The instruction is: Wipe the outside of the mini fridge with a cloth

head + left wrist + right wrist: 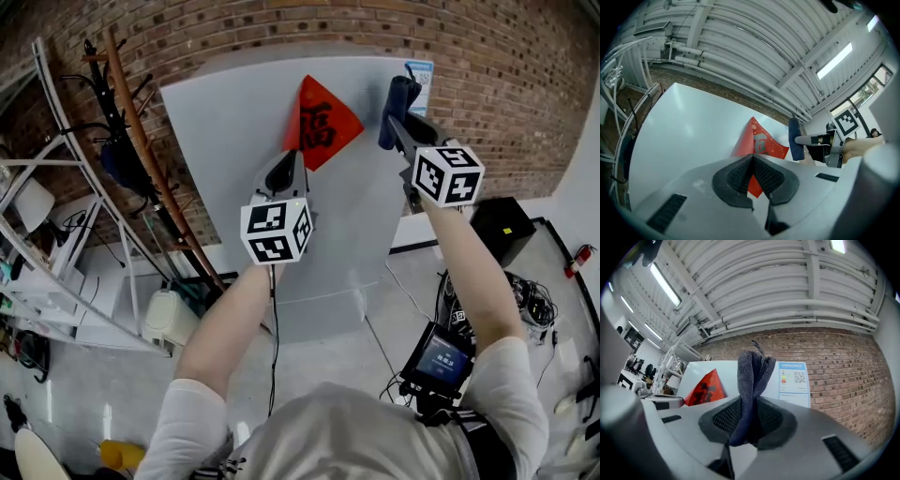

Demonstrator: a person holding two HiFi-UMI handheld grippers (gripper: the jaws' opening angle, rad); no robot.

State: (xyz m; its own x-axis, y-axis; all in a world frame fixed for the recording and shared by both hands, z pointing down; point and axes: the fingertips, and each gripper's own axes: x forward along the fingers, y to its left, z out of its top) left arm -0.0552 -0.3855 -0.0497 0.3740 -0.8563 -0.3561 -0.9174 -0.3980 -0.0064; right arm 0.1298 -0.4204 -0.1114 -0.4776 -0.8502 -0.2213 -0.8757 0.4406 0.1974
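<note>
The white mini fridge [234, 141] stands against the brick wall with a red diamond paper [321, 127] stuck on its front. My right gripper [398, 120] is shut on a folded dark blue cloth [397, 101], held up by the fridge's upper right corner; whether the cloth touches the surface I cannot tell. The right gripper view shows the cloth [752, 376] sticking up from between the jaws, with the fridge [726, 369] behind it. My left gripper [287, 164] is shut and empty, in front of the fridge beside the red paper [759, 143].
A blue-and-white label [422, 75] sits at the fridge's top right corner. A metal shelf rack [56, 244] and a wooden coat stand [141, 150] are to the left. A black box [504, 230], cables and a screen device [441, 361] lie on the floor at right.
</note>
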